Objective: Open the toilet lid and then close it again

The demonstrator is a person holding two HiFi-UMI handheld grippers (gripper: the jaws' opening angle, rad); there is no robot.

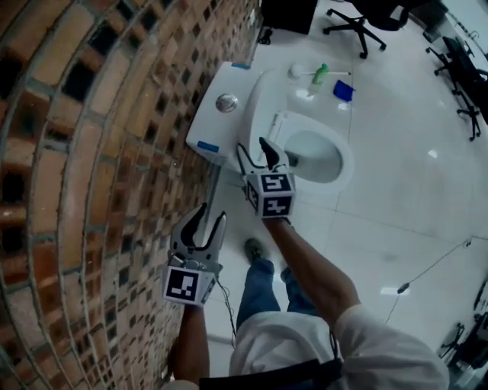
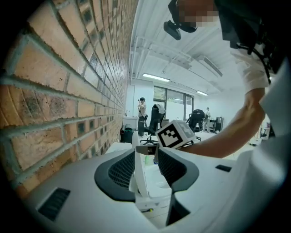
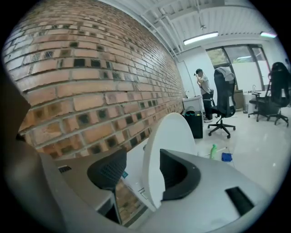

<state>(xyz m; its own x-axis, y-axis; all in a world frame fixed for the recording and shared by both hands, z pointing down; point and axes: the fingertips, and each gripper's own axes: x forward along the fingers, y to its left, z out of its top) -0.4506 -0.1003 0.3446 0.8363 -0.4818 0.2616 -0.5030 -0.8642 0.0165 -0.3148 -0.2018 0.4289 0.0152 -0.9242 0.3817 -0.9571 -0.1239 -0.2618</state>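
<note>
The white toilet [image 1: 320,156] stands against the brick wall, its lid [image 1: 261,103] raised upright against the tank [image 1: 213,122]. My right gripper [image 1: 254,150] is open at the lid's near edge. In the right gripper view the lid [image 3: 170,136] rises in the gap between the jaws of the right gripper [image 3: 142,159], and the left pad is clear of it. My left gripper [image 1: 210,215] is open and empty, lower down beside the wall. In the left gripper view the left gripper [image 2: 146,157] points at the lid's edge [image 2: 137,175] and the right gripper's marker cube [image 2: 175,133].
The brick wall [image 1: 91,152] runs close along the left. A green bottle [image 1: 319,74], a blue item [image 1: 343,90] and a white brush [image 1: 296,71] sit on the floor beyond the toilet. Office chairs [image 1: 358,23] stand farther back. A cable [image 1: 427,270] crosses the tiles.
</note>
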